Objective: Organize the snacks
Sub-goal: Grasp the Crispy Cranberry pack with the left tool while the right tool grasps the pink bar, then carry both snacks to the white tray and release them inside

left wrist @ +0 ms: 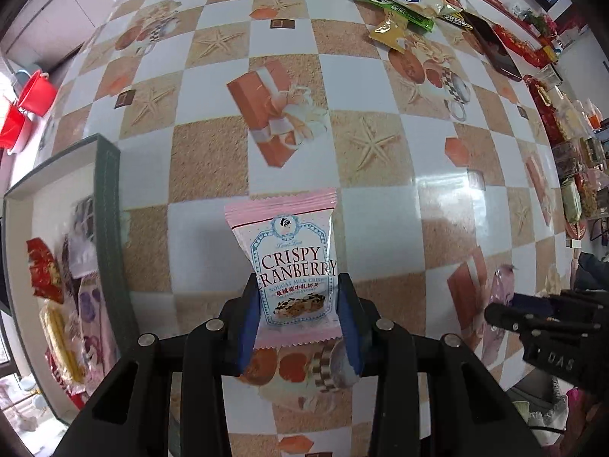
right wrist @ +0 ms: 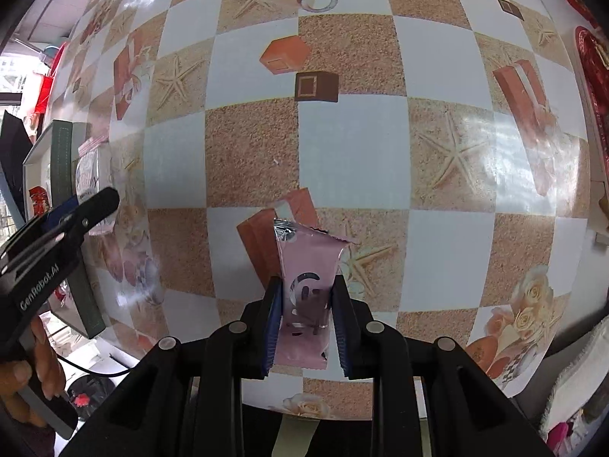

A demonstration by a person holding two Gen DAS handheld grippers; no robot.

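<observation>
My left gripper [left wrist: 298,289] is shut on a pink and white "Crispy Cranberry" snack packet [left wrist: 291,262], held upright above the table. My right gripper [right wrist: 306,285] is shut on a plain pink snack bar wrapper [right wrist: 306,266], also held above the table. A green-rimmed box [left wrist: 108,205] with several snacks inside lies to the left of my left gripper; it also shows at the left edge of the right wrist view [right wrist: 62,160]. My right gripper appears at the lower right of the left wrist view [left wrist: 506,314], and my left gripper at the left of the right wrist view [right wrist: 87,209].
A checkered tablecloth [left wrist: 373,205] with starfish prints covers the table. A pile of loose snack packets [left wrist: 403,3] lies at the far right. Red buckets [left wrist: 32,95] stand off the table's left. More packaged goods [left wrist: 571,152] line the right edge.
</observation>
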